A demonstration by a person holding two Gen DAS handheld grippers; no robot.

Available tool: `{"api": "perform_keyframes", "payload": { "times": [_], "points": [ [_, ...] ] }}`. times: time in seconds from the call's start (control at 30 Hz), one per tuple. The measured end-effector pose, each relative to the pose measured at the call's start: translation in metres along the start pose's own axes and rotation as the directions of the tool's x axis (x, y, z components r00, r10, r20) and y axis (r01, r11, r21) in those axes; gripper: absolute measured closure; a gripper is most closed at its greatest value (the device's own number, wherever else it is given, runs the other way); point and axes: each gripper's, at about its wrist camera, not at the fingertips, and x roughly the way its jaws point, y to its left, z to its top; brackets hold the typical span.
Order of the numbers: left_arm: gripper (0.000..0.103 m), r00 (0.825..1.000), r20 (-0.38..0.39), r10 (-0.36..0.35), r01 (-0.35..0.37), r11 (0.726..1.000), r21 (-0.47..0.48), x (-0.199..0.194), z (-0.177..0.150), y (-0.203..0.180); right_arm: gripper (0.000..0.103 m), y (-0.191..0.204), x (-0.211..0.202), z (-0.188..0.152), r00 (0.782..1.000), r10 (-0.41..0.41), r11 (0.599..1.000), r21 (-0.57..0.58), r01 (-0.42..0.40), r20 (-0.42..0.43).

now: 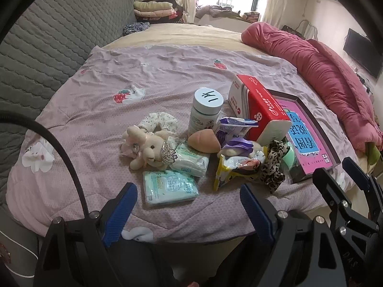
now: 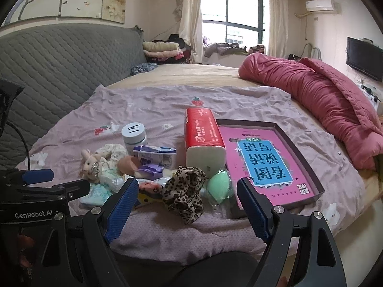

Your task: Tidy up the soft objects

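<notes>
A shallow dark-rimmed tray (image 2: pixel 308 157) lies on the lilac bedspread (image 1: pixel 155 71) of a bed and holds one thing, a pink book with a blue title panel (image 2: pixel 265 167), which fills nearly the whole floor of it. Everything else sits outside the tray, on its headboard side. A red tissue pack (image 2: pixel 203 129) lies touching the tray's long edge, and a mint-green sponge (image 2: pixel 219 186) rests at the tray's near corner, beside a leopard-print scrunchie (image 2: pixel 186 191). Farther from the tray stands a white bottle with a marked lid (image 1: pixel 205 112), upright, and near it a floral scrunchie (image 1: pixel 158 120) with a small plush bunny (image 1: pixel 148 149) lying against it. Two pale green tissue packets (image 1: pixel 167 186) lie beside the bunny, on the side away from the tray's far end, and a tan foam wedge (image 1: pixel 203 141), a purple-and-white packet (image 1: pixel 234 126) and a yellow-edged packet (image 1: pixel 229 169) fill the gap between bunny and scrunchie. The left gripper (image 1: pixel 189 205) hovers at the bed's near edge, short of the tissue packets, its blue fingers spread wide and empty. The right gripper (image 2: pixel 189 203) hangs just short of the leopard scrunchie and the tray's near corner, fingers likewise wide apart with nothing between them.
</notes>
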Motion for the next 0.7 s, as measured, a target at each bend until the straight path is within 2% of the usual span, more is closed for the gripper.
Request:
{"api": "perform_keyframes", "payload": {
  "times": [0.7],
  "points": [
    [0.016,1.0,-0.001,-0.003,0.003,1.0,-0.001,-0.0002,-0.0008,0.0003,0.018,0.0005,0.0041,-0.0016,1.0,-0.002,1.0,-0.002,0.002,-0.008]
  ]
}}
